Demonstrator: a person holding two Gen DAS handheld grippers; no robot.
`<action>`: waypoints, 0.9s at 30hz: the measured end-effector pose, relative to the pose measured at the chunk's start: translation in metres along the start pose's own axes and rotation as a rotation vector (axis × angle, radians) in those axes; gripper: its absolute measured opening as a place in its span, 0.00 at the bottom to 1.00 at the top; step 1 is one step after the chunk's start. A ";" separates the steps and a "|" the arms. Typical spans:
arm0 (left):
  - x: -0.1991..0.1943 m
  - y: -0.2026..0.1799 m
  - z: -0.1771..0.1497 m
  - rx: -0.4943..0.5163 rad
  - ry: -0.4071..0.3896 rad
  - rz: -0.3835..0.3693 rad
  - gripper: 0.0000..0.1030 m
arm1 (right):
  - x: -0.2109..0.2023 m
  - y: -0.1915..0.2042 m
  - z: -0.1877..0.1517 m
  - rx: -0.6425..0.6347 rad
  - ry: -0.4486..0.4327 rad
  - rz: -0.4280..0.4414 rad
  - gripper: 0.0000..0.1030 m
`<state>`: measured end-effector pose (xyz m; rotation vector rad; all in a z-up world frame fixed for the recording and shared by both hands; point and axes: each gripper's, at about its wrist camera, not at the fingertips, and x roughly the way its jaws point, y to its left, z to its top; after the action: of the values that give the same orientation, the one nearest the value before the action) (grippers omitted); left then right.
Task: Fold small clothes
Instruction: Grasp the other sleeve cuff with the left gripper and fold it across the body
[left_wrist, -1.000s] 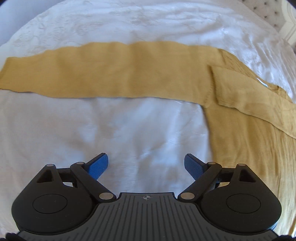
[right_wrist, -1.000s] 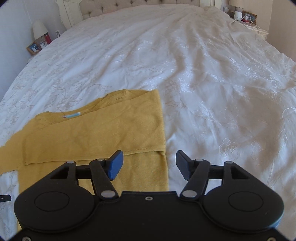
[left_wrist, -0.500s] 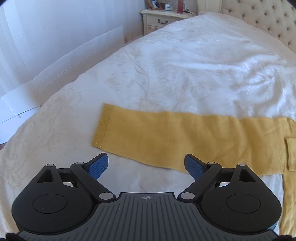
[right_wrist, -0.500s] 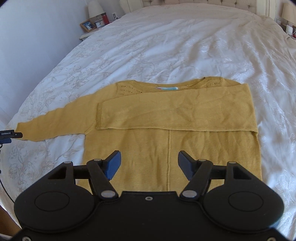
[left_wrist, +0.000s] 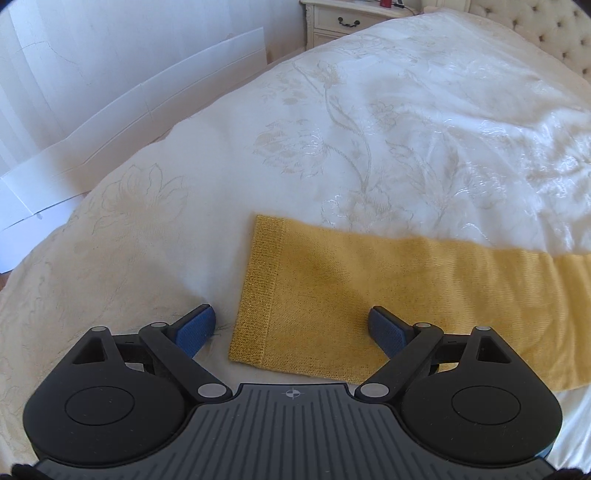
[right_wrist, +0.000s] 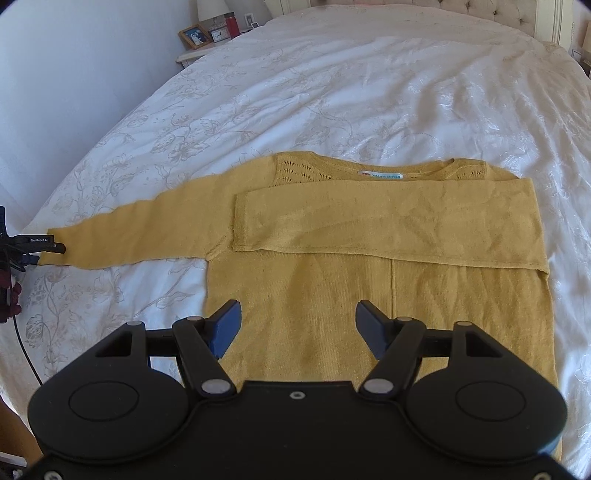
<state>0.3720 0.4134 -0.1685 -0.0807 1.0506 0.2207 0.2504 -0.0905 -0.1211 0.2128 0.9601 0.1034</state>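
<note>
**Mustard sweater, one sleeve folded, one still out: handling notes**

Object: mustard-yellow knit sweater, lying flat on the white embroidered bedspread, hem toward the near edge, neckline far. Label visible at the collar, with openwork knit panels either side of it.

Handling, judged from appearance: light, soft, limp fine knit. It should drape and sag from any pinch point, so a lifted part will trail and may drag the layer under it. Not fragile, though the openwork at the neck could snag on a fingertip. The knit likely grips the bedspread a little and may wrinkle if slid instead of lifted.

Where to grip: the ribbed cuff of the extended left sleeve looks best; denser edge, both layers together, clear of the body.

State of garment: right sleeve lies folded across the chest, cuff end toward the left shoulder. Left sleeve stretches straight out to the left, unfolded. Centre seam runs down the body.

Grippers: left gripper hovers over the cuff, jaws wide apart, nothing between the pads. Right gripper hangs over the near body panel, jaws apart, holding nothing.
</note>
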 end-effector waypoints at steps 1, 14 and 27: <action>0.001 0.001 0.000 0.002 -0.004 -0.015 0.88 | 0.001 0.000 0.000 0.002 0.004 -0.001 0.70; -0.039 -0.007 0.014 -0.077 -0.076 -0.179 0.08 | 0.010 -0.007 0.001 0.006 0.021 0.018 0.70; -0.145 -0.217 0.025 0.077 -0.258 -0.597 0.08 | -0.005 -0.056 -0.014 0.041 0.009 0.064 0.70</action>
<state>0.3719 0.1859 -0.0387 -0.2834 0.7380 -0.3427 0.2360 -0.1445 -0.1372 0.2817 0.9649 0.1437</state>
